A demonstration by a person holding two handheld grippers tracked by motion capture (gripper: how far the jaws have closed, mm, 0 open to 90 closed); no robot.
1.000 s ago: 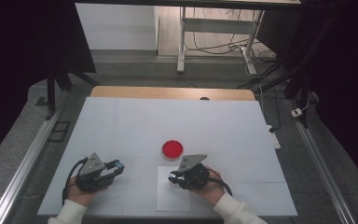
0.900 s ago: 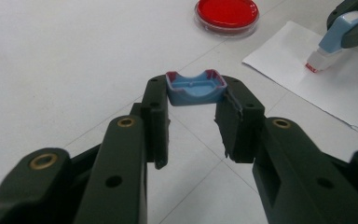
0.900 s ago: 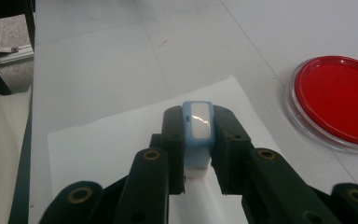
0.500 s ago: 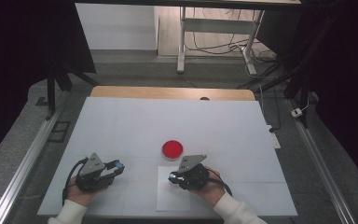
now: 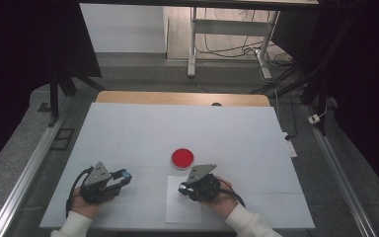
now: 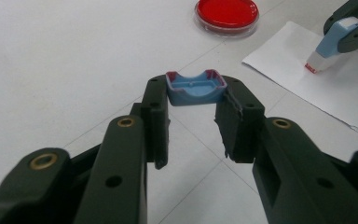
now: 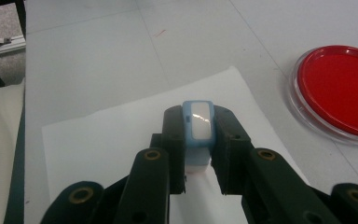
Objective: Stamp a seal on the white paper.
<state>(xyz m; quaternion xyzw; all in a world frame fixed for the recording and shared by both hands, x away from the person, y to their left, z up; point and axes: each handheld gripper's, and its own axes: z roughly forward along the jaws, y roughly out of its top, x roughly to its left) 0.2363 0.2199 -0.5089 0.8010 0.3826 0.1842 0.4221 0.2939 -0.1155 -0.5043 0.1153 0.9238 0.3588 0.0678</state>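
Light-blue plastic stamp body [image 7: 198, 128], clamped between the jaws of the right gripper [image 5: 183, 189], is stood on the white paper sheet [image 7: 121, 135] at the near middle of the white table [image 5: 143, 128]; its red-edged lower end is seen pressed on the sheet in the left gripper view alone. Its small blue cap with red rim [image 6: 196, 87] is grasped at the tips of the left gripper [image 5: 127, 175], near left, hollow side up. The stamp's long axis is tilted from upright, and the red round lidded dish [image 5: 183, 158] is seen just beyond the sheet.
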